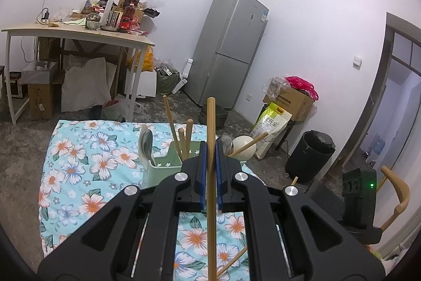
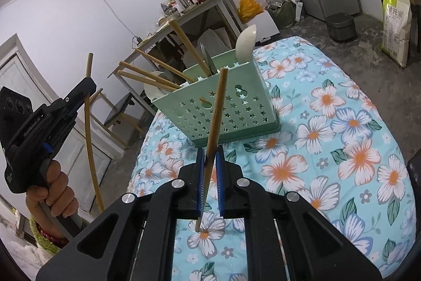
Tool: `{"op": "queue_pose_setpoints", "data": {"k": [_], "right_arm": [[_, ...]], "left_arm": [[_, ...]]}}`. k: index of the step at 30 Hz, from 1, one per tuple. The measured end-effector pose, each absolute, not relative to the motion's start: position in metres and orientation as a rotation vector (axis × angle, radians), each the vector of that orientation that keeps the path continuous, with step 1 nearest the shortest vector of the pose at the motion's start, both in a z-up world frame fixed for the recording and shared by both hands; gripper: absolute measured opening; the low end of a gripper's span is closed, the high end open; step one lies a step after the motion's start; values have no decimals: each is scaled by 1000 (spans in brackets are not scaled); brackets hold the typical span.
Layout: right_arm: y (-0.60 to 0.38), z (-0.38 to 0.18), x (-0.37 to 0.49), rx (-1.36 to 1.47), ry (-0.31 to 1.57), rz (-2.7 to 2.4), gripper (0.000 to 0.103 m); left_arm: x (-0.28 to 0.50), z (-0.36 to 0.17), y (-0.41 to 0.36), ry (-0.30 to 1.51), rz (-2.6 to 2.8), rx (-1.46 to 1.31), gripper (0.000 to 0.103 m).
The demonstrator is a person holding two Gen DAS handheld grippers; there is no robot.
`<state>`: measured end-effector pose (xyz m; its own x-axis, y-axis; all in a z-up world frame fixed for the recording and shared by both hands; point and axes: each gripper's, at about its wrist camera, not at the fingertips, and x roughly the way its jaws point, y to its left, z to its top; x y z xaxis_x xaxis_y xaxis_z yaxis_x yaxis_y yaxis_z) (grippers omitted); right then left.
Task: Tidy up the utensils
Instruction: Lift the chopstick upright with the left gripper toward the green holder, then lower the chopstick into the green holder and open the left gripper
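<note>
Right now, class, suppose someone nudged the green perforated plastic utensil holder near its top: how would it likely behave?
The green perforated plastic utensil holder probably weighs little, given its thin, hole-punched walls. It stands tall on a soft floral cloth with long wooden chopsticks leaning out one side, so it may well tip rather than slide.

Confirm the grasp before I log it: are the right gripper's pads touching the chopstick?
Touching. The right wrist view shows the right gripper with its blue pads closed against the chopstick, no gap visible.
</note>
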<state>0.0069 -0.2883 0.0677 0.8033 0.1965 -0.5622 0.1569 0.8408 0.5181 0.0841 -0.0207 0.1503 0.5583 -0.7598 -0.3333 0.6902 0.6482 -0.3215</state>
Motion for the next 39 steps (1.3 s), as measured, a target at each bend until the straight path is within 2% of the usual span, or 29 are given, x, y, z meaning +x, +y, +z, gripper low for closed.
{"op": "queue_pose_setpoints", "data": {"k": [16,39], "right_arm": [[-285,73,4,565,627,32,8],[-298,87,-9,533,565,50,7]], "left_arm": [[83,154,-20,459,-860,-167,5],[69,254,-40,178,-904,-240,5]]}}
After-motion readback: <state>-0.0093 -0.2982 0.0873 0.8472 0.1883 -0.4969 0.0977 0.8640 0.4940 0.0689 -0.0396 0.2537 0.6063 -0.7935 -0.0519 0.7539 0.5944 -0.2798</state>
